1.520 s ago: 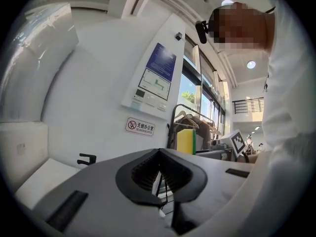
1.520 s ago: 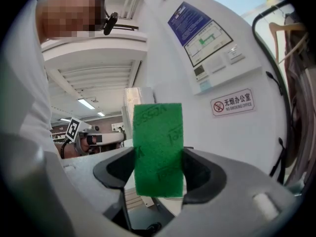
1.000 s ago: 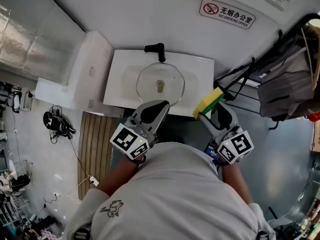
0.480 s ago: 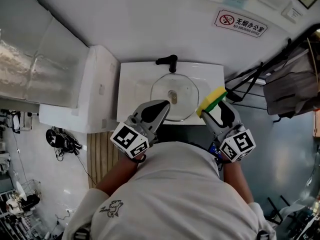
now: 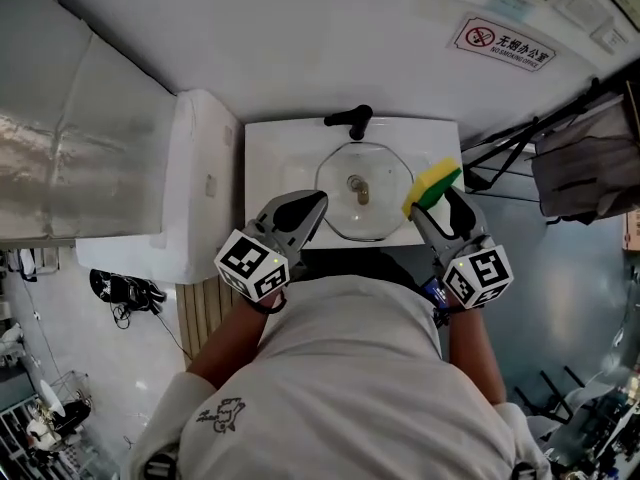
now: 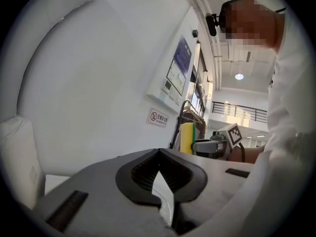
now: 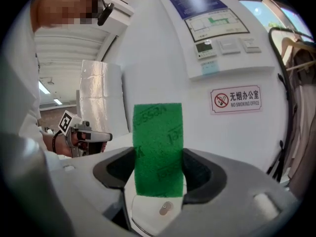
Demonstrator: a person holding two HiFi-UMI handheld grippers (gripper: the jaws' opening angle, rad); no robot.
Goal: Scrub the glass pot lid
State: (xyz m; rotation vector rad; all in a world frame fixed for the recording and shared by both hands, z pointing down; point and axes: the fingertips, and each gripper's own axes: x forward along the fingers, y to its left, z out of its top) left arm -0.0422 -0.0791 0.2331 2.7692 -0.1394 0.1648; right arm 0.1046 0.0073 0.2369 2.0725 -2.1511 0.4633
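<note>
My right gripper (image 5: 438,211) jaws clamp the yellow-green sponge (image 5: 432,182); my left gripper (image 5: 305,208) jaws are together, empty. The glass pot lid (image 5: 362,193) lies in the sink (image 5: 270,158), apparently not yet scrubbed.

The white sink (image 5: 272,158) in front of me holds the glass lid (image 5: 385,203), lying knob up in its bowl. A black tap (image 5: 350,120) stands at the back rim.

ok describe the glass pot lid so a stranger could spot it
Find the white sink against the wall, black tap at its back. In its basin lies the glass lid: round, with a metal knob, and the only see-through thing there.
</note>
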